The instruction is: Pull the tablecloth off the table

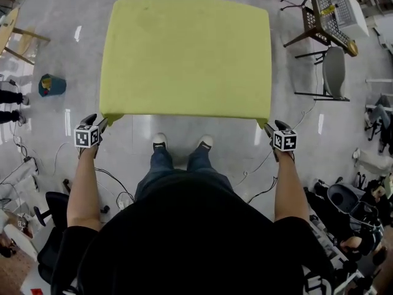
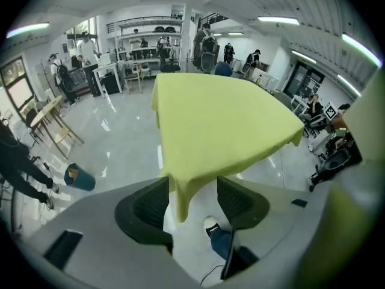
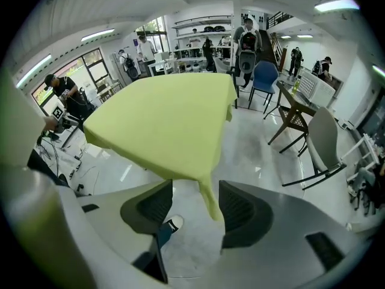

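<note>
The lime-green tablecloth (image 1: 187, 54) lies spread flat, filling the upper middle of the head view, with the table hidden beneath it. I'm standing at the near edge, one corner for each hand. My left tongs (image 2: 192, 205) gape wide, and the lower-left corner (image 2: 179, 191) dangles between the jaws, not pinched. My right tongs (image 3: 194, 208) are released too, with the lower-right corner (image 3: 210, 197) hanging close to the right-hand jaw. So this is the grab, not the pull. Next, I reckon: clench both on their corners together, then draw evenly toward me.
</note>
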